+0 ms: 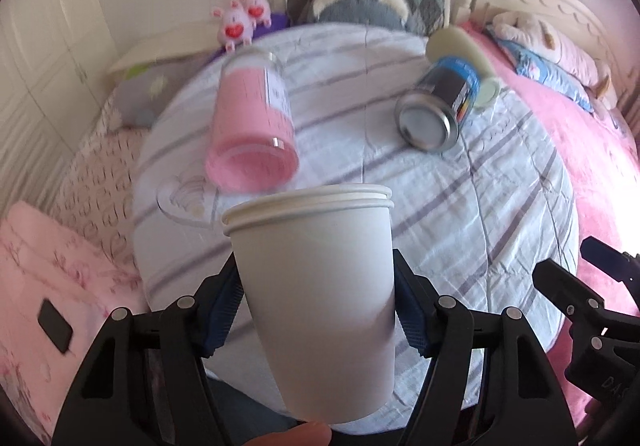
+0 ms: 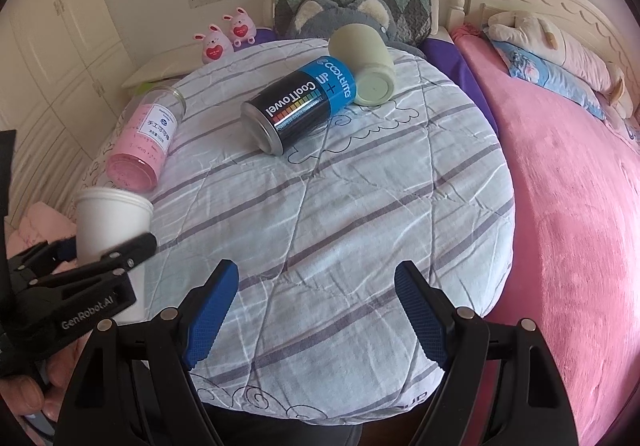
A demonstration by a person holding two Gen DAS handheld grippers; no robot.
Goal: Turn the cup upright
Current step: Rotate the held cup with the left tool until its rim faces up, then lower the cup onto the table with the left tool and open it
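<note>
My left gripper (image 1: 318, 310) is shut on a white paper cup (image 1: 316, 286), a nested pair by its double rim, held mouth up and slightly tilted above the near left part of the round striped cushion (image 1: 460, 214). In the right wrist view the same cup (image 2: 110, 222) shows at the left edge between the left gripper's fingers (image 2: 132, 246). My right gripper (image 2: 316, 310) is open and empty over the near edge of the cushion (image 2: 360, 206).
A pink jar (image 1: 252, 122) lies on its side just beyond the cup. A blue-black can (image 2: 300, 106) and a pale green cup (image 2: 368, 66) lie on their sides at the far part. A pink blanket (image 2: 568, 206) lies to the right, plush toys and pillows behind.
</note>
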